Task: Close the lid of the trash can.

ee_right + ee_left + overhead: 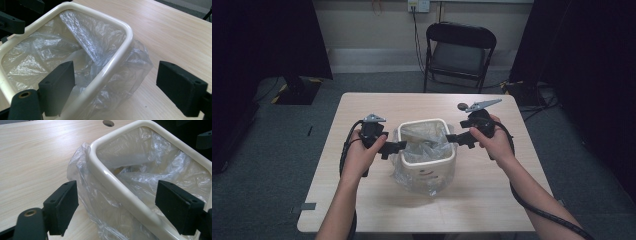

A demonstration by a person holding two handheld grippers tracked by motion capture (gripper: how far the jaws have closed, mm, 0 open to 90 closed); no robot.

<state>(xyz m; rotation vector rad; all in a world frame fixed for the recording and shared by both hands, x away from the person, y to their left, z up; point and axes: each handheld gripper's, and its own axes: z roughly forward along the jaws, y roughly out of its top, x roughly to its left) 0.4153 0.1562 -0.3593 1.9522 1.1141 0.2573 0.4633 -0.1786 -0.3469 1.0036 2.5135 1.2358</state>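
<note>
Straddling the bin (427,150) rim from both sides.
Left gripper (116,206) and right gripper (115,87) both spread wide over the bag (87,42), gripping nothing.

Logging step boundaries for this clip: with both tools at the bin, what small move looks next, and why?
Probably closing both tools on the bin's rim. The left tool and right tool are open, each straddling the rim where the plastic liner is folded over it, one at each side.
</note>
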